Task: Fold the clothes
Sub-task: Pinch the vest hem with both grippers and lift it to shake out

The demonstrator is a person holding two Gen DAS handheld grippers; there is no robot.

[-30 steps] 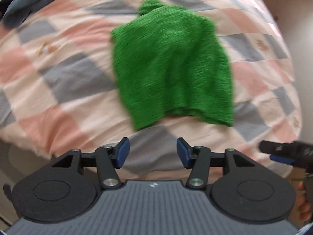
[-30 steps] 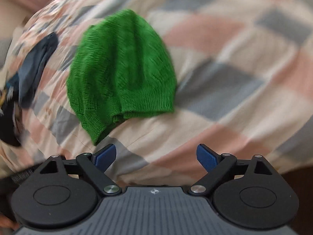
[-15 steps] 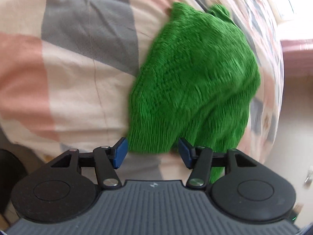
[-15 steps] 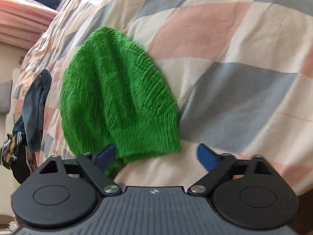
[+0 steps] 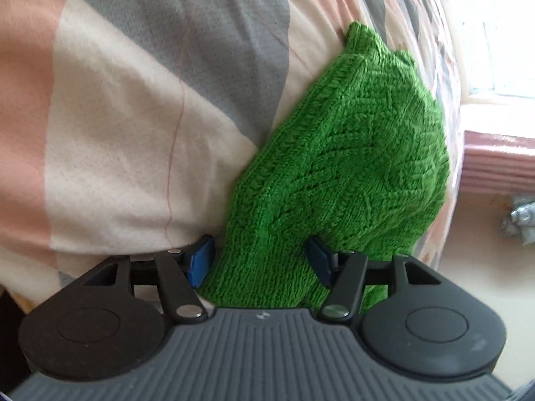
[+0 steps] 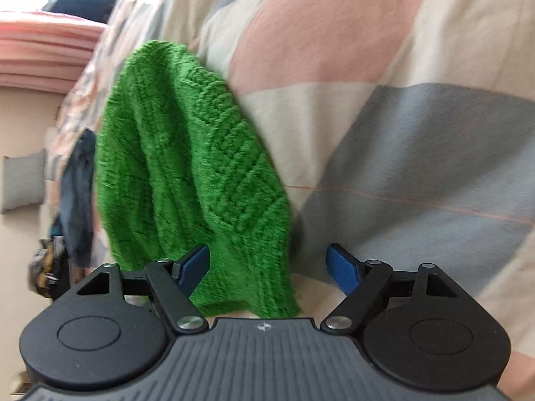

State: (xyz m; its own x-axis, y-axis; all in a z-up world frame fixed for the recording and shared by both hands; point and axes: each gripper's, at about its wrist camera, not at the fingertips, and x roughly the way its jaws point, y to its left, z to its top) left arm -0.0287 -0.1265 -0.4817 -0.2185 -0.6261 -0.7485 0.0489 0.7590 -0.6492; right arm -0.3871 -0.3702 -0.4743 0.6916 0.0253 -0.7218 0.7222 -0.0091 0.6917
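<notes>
I see one green knitted garment (image 5: 347, 167) lying on one checked bedcover (image 5: 127, 107) of pink, grey and cream squares. In the left wrist view the garment fills the centre and right of the frame, with its near hem running down to the lower centre. My left gripper (image 5: 260, 260) has its jaws apart, and the hem corner sits between the two blue pads (image 5: 200, 260); the left pad is at the garment's edge and the right pad is partly sunk behind the knit, but I cannot tell whether either pad is touching the yarn. In the right wrist view the same garment occupies the centre left of the frame, blurred, with its lower edge reaching the bottom centre. My right gripper (image 6: 271, 267) also has its jaws apart; the garment's hem lies between them, closer to the left pad, while the right pad stands over bare bedcover (image 6: 401, 140) with a clear gap to the knit. Count of grippers in use: two, each with two fingers. At the left edge of the right wrist view, one heap of dark blue clothing (image 6: 78, 197) lies on the bed beyond the garment. One stack of pink folded fabric (image 6: 43, 53) shows at the upper left.
</notes>
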